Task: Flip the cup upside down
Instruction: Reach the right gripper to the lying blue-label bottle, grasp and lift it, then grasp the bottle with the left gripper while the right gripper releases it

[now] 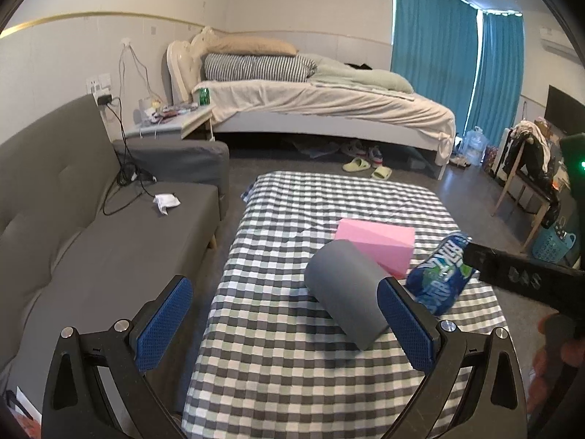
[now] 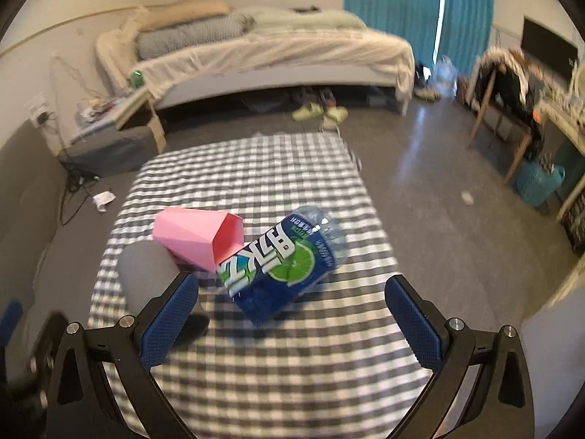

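A grey cup (image 1: 347,292) lies on its side on the checked tablecloth (image 1: 292,366), its closed base toward the far left. Behind it a pink faceted cup (image 1: 380,243) also lies on its side; the right wrist view shows its open mouth (image 2: 228,241) facing right. The grey cup (image 2: 146,274) is blurred there, at the left. My left gripper (image 1: 289,325) is open, and the grey cup lies just inside its right finger. My right gripper (image 2: 292,323) is open, empty, just short of a blue-labelled bottle (image 2: 285,267).
The blue-labelled bottle (image 1: 438,274) lies on its side right of the cups. A grey sofa (image 1: 91,256) runs along the table's left. A bed (image 1: 310,102) stands behind, slippers (image 1: 365,168) on the floor. A chair (image 2: 508,109) and a blue basket (image 2: 537,183) stand at the right.
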`<state>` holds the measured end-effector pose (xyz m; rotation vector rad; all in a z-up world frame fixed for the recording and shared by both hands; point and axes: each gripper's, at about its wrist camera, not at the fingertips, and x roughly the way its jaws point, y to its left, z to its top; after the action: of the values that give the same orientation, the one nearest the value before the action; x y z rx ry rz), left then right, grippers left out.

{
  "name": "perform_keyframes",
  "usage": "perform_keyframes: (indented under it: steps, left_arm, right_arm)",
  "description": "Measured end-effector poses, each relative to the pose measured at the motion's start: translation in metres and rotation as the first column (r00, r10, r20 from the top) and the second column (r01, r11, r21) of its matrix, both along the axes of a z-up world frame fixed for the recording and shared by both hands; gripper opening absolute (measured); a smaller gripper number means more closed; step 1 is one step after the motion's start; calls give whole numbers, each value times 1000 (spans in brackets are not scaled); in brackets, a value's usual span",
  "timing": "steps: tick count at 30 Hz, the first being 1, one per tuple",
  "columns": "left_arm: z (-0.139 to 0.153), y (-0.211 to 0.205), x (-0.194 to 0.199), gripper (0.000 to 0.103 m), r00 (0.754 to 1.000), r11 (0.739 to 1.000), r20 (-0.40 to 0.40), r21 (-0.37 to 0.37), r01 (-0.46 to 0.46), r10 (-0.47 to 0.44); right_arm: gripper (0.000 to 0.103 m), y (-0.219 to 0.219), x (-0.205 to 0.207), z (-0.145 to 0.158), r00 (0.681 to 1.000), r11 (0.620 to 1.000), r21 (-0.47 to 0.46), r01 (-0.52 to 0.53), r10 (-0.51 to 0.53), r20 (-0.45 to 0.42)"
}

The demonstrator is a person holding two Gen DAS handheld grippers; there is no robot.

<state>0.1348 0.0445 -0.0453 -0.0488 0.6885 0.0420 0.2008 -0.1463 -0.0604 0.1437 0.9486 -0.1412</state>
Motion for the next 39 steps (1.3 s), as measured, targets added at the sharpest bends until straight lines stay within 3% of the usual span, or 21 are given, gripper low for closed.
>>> perform_keyframes:
  steps: [14,16,19,22,31,39]
  left_arm:
    - [-38,12,24,103,996,999,-89,-48,-8,4]
    - [-40,13,22,103,995,999,-96,-52,-6,1]
    - [-41,12,20,103,994,999,-106,-46,-9,4]
    - [-39,9,17,103,994,999,-105,-41,-9,5]
    - [-25,-4,-11,103,995,1000,-98,-18,4,-6]
    - [-31,-8,-52,103,993,1000,-121,-30,5,-9]
  right_arm:
    - [99,0,46,-59,984,991,101,86,-69,-164]
    - [90,-4,42,-64,984,982,169,85,-55,-172]
    - [82,-3,35,-63,986,982,185,47,-15,-169]
    - [80,-7,17,-60,985,976,216,-6,42,-164]
    - [79,0,-72,-54,951,958,170,-231,259,-168]
    - [79,1,-140,-58,924,934,121,-336,352,-148]
